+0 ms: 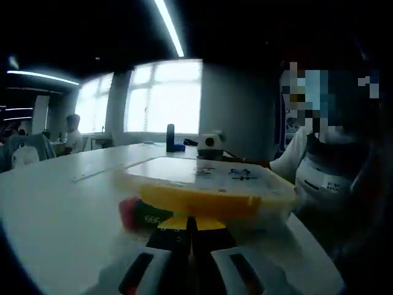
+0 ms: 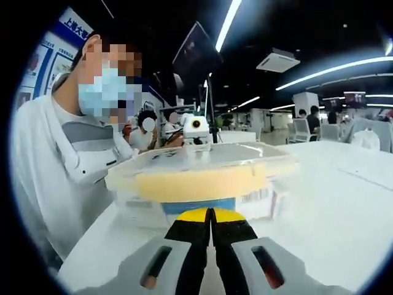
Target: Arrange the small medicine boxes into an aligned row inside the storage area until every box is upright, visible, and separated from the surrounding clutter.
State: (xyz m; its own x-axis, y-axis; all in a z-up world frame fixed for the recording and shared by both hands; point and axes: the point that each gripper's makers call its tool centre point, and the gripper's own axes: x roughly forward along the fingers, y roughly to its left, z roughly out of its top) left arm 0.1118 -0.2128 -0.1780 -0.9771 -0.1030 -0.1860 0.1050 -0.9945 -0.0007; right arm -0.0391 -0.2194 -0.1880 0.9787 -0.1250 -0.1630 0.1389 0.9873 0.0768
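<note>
A clear plastic storage bin (image 1: 209, 178) with a lid and a yellow clasp (image 1: 196, 206) stands on the white table. My left gripper (image 1: 191, 226) is shut, its yellow tips right at that clasp. A red and dark medicine box (image 1: 140, 215) lies on the table left of the jaws, against the bin's end. In the right gripper view the bin (image 2: 202, 161) is seen from its other end. My right gripper (image 2: 210, 216) is shut just under the yellow clasp (image 2: 202, 183) there. Through the wall show a blue box (image 2: 199, 204) and a box with a barcode (image 2: 258, 196).
A person in a white top (image 2: 55, 166) sits close along one side of the bin. A dark bottle (image 1: 170, 137) stands far back on the table (image 1: 55, 209). Other people sit at distant tables. Open table surface (image 2: 331, 203) lies right of the bin.
</note>
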